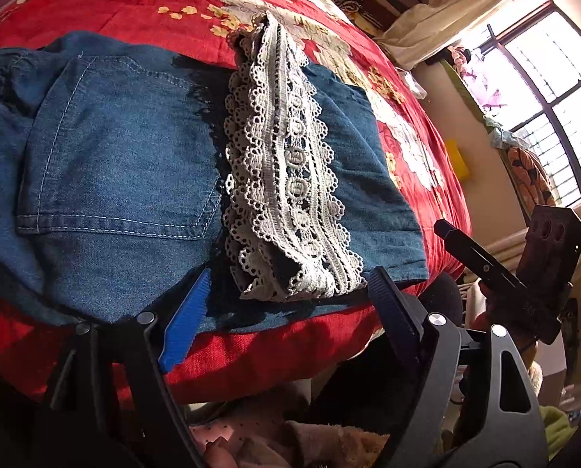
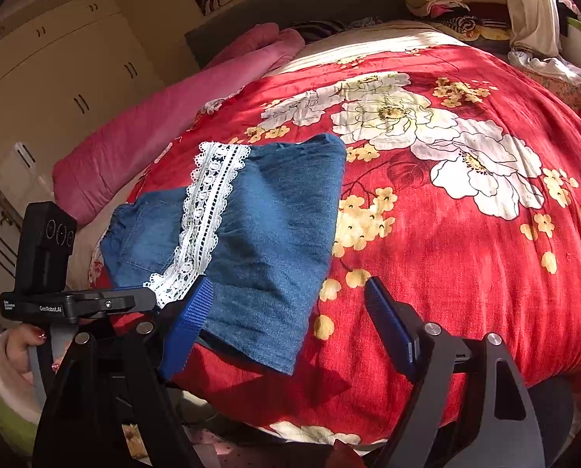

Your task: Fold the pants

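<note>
Red bedspread (image 2: 466, 253), folded pants (image 2: 267, 234), both tools (image 1: 286, 304) (image 2: 290, 304) agape.

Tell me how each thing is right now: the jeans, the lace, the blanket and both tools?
Jeans: folded, lying flat on the blanket.
Lace trim: draped across the jeans.
Red blanket: spread over the bed.
Left tool: open, holding nothing.
Right tool: open, holding nothing.
</note>
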`<state>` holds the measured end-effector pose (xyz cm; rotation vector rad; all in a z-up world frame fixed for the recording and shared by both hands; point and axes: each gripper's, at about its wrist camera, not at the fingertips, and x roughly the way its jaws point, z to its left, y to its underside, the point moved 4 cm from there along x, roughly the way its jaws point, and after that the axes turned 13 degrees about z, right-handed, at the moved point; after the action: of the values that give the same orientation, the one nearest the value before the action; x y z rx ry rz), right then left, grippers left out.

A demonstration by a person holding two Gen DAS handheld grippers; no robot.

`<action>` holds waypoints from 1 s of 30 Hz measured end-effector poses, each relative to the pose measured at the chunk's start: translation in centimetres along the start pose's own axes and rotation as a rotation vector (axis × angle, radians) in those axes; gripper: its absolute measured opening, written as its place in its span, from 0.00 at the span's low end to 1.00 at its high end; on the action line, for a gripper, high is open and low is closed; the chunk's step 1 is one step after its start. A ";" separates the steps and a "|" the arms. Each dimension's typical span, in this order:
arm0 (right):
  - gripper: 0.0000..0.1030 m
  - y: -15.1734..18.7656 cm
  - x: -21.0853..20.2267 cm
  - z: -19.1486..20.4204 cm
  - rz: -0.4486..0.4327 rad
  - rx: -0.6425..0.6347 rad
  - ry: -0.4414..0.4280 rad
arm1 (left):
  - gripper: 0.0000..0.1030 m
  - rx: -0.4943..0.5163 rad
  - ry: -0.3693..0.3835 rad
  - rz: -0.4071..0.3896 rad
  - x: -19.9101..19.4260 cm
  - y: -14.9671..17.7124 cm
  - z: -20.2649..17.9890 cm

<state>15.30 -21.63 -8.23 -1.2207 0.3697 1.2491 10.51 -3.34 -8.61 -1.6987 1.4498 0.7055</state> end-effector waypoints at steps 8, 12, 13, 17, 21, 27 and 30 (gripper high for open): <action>0.77 0.4 1.9 -0.6 0.055 0.048 -0.037 | 0.36 -0.101 0.047 -0.022 0.7 -0.2 1.0; 0.77 0.5 2.7 -0.6 0.081 0.060 -0.060 | 0.18 -0.126 0.056 -0.016 1.0 0.1 1.5; 0.76 0.5 3.0 -0.6 0.095 0.061 -0.071 | 0.15 -0.127 0.065 -0.023 0.7 0.1 1.5; 0.56 0.5 3.0 -0.3 0.101 0.058 -0.068 | 0.11 -0.086 0.044 -0.078 -1.8 0.5 0.7; 0.58 0.3 2.5 -0.1 0.079 0.041 -0.002 | 0.11 -0.037 -0.063 -0.099 -2.9 1.1 0.4; 0.58 0.2 1.4 2.3 0.001 -0.079 0.068 | 0.12 -0.032 -0.123 -0.063 -1.2 1.4 1.0; 0.58 0.1 2.4 2.5 0.030 -0.099 0.090 | 0.13 -0.017 -0.146 -0.065 -1.0 1.2 0.8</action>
<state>15.13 -18.29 -9.18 -1.3633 0.3977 1.2533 9.16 -2.17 -8.44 -1.6631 1.2856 0.7918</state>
